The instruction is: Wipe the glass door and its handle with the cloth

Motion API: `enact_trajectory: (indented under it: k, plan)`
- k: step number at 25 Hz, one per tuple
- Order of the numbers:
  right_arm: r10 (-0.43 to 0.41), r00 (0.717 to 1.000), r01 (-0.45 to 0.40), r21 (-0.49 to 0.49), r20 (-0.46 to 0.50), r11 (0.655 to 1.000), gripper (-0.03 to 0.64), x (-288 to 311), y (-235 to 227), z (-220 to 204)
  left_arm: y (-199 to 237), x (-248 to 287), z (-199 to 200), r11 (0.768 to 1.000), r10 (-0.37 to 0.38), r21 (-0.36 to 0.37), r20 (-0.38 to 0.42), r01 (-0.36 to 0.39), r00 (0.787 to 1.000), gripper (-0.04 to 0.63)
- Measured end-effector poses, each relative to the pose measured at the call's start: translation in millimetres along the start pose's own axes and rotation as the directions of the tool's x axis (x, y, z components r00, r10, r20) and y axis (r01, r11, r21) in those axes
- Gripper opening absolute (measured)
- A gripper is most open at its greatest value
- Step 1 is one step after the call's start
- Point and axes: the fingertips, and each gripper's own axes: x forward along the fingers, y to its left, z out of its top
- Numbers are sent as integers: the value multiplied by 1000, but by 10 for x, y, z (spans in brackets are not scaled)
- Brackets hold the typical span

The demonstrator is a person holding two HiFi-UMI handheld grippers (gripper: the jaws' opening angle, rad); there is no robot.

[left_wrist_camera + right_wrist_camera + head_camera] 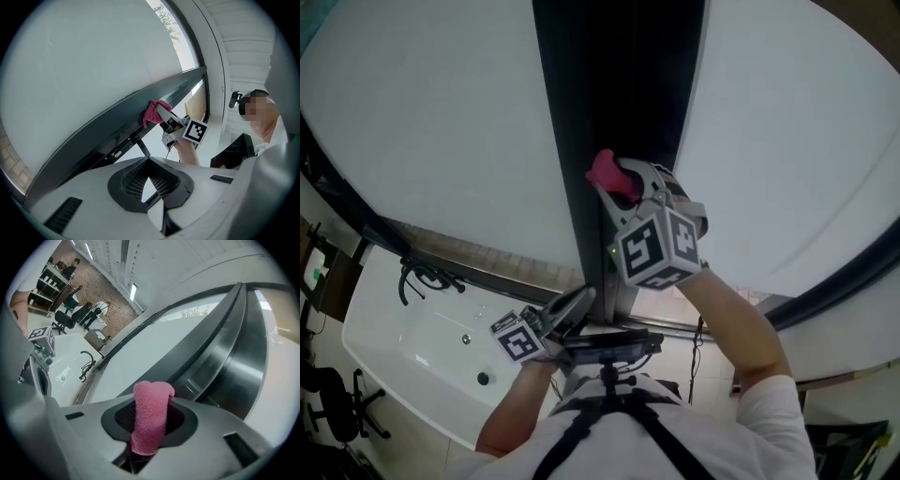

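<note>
R gripper (623,187) was clenched on the pink cloth (602,169), pressed to the dark frame (619,84) btw. glass panes (441,122). L gripper (572,307) hung low, jaws together, empty. Wiping step probably; next needs steady strokes over glass, then handle.

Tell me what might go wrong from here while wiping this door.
1. The right gripper pinches the pink cloth as a narrow roll with only a small wad past its tips, so the hard jaws may scrape the dark frame.
2. That small contact patch could leave streaks or missed areas on the frosted glass.
</note>
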Motion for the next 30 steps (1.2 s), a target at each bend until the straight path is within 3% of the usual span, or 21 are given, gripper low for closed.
enact_trajectory:
  k: [5,17,30]
  plan:
    - [-72,997,75,-97,35,992,94,-52,-241,173,-12,1,25,1000,-8,1,6,8,1000,-8]
    - [-43,995,58,-177,86,983,94,-81,-523,425,-73,-45,88,1000,-14,28,24,14,1000,-8]
    - [-90,984,110,-126,153,986,94,-117,-930,764,-122,-53,206,998,-16,54,33,14,999,-8]
